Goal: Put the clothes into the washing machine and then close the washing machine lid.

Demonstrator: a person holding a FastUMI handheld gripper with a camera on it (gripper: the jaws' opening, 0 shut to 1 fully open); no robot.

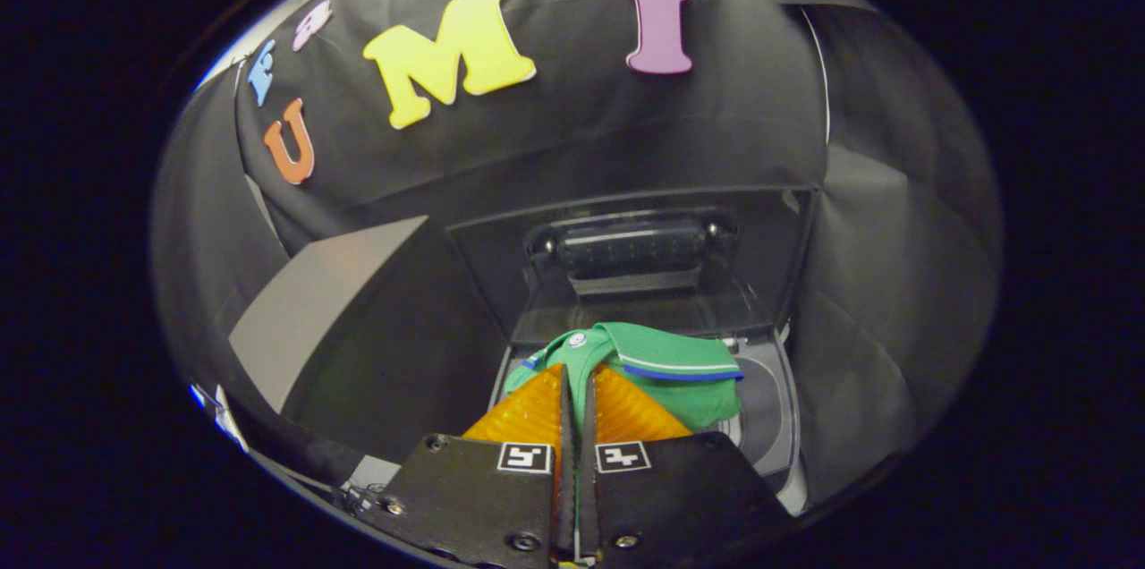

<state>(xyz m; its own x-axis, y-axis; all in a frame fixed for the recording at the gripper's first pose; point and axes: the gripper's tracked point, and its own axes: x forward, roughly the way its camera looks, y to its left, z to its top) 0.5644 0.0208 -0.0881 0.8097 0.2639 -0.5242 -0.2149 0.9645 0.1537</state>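
Gripping green shirt [666, 372], gripper [577, 399] fingers clenched on fabric fold, held above washer [774, 426] opening so it can drop in; lid [644, 256] stands raised behind, leaving drum access clear.

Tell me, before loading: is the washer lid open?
Open: the lid stands upright behind the green shirt pinched in the hand-held gripper.

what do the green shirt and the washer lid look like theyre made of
Green shirt: soft knit fabric, probably cotton, judging by its folds and striped ribbed collar; pinched between the gripper fingers. Washing machine lid, raised: dark, glossy, see-through panel, plastic or glass, hard to tell.
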